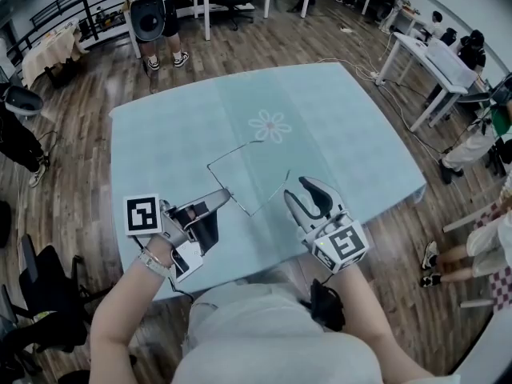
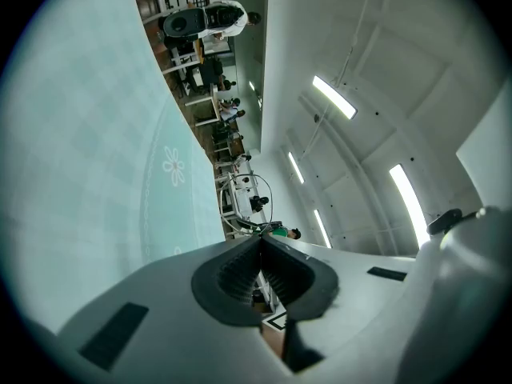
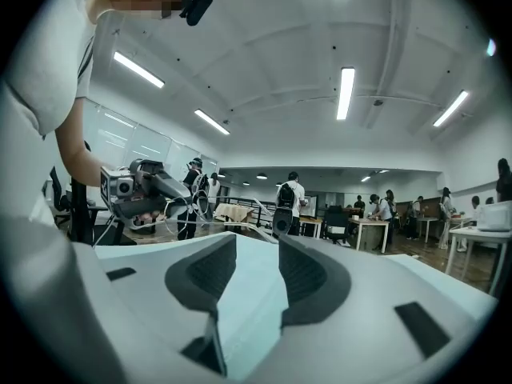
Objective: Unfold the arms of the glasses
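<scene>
Beyond the glasses, the bench lay bare to its far edge, with only a flat flower print on the cloth. The cloth to either side of the glasses was just as open. On their near side the left tongs gripped the frame. The right tongs stood just beside the glasses, jaws apart. Bystanders stood well beyond the glasses, off the bench.

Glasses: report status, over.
Left gripper shut on glasses, over the table. Right gripper open, empty, beside the frame. Arm fold unclear, wire too thin. Nothing in the way.
</scene>
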